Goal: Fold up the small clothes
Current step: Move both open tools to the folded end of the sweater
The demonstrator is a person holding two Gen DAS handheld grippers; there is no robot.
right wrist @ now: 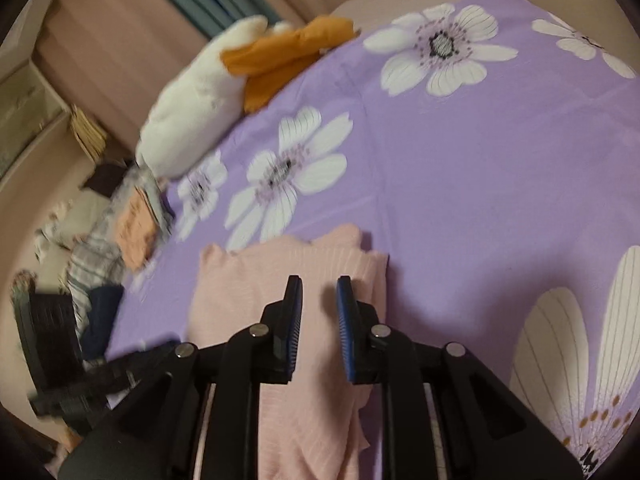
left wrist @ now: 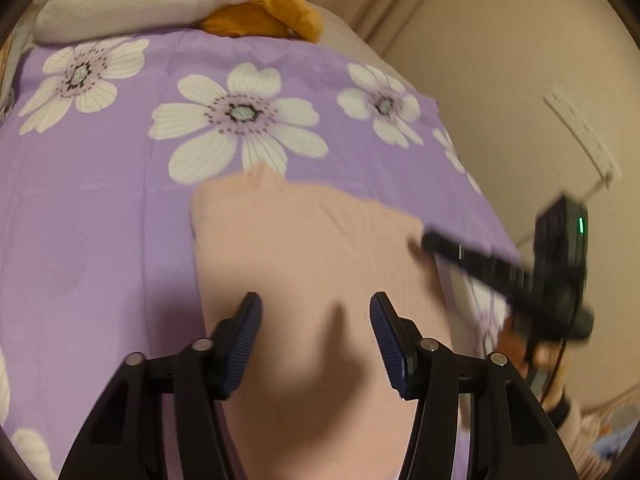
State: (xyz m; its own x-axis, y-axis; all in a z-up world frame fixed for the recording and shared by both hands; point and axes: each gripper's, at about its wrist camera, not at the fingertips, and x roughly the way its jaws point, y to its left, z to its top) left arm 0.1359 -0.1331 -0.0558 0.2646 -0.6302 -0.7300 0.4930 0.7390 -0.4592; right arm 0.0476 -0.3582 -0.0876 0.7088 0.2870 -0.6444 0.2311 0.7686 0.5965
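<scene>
- We saw a pale pink ribbed garment [left wrist: 304,248] lying flat on a bed covered by a purple sheet [left wrist: 100,220] printed with large white flowers.
- Our left gripper [left wrist: 316,312] hovered over the garment's near part, jaws spread wide with nothing between them.
- Our right gripper [right wrist: 319,300] hung above the same garment [right wrist: 288,280] near its scalloped edge, jaws narrowly apart and empty.
- A white plush toy [right wrist: 192,112] with orange parts lay at the bed's far end.
- A heap of other clothes [right wrist: 120,232] sat at the bed's left edge in the right wrist view.
</scene>
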